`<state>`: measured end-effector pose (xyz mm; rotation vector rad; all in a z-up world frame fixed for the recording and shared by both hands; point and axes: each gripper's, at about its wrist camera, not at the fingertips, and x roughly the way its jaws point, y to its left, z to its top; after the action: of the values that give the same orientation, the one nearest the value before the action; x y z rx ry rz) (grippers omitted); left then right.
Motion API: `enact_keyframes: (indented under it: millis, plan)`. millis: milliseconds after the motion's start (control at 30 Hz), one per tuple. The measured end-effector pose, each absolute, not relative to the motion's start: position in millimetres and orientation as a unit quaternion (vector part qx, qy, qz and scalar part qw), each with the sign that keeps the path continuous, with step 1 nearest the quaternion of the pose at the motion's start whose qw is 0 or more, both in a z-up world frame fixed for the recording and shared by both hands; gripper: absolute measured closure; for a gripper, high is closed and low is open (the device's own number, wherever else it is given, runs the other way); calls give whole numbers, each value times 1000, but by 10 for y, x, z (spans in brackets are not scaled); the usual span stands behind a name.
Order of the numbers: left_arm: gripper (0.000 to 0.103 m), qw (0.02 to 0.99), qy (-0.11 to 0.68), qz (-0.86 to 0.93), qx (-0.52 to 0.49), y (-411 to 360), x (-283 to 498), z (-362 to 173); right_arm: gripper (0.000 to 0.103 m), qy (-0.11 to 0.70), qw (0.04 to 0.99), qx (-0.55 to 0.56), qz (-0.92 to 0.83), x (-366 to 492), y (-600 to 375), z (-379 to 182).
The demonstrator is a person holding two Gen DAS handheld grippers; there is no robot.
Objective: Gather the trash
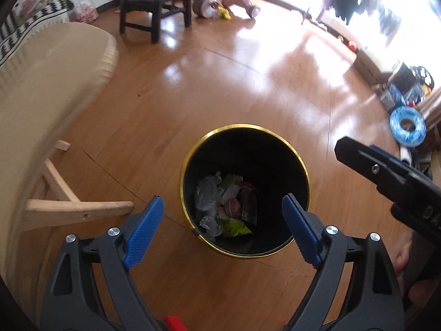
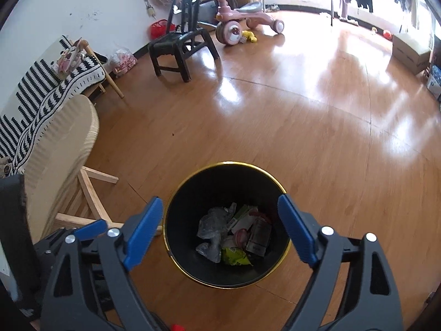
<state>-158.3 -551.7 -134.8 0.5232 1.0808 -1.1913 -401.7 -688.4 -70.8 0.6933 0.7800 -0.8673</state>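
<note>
Trash lies inside the black bin at lower centre, both left gripper and right gripper spread wide, empty.

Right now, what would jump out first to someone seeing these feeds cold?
The black bin with a gold rim stands on the wooden floor right below both open grippers, crumpled trash at its bottom. Behind it, a pink tricycle and a dark chair stand near the far wall.
</note>
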Motion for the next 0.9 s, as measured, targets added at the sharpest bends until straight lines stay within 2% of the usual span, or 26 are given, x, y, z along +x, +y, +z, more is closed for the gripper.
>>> enact_keyframes:
  millis: [200, 433, 767, 900]
  plan:
    - [17, 702, 482, -507, 135, -4881, -972, -728, 15, 336, 805, 296, -389, -3726, -6748, -277]
    - [12, 790, 443, -418, 66, -3590, -175, -77, 15, 344, 857, 252, -290, -2648, -5932, 116]
    - [12, 892, 394, -201, 99, -1053, 430, 50, 12, 371, 912, 149, -91, -1026, -3785, 281]
    - [12, 905, 398, -138, 59, -255, 573, 7, 12, 368, 922, 97, -64, -705, -3227, 257]
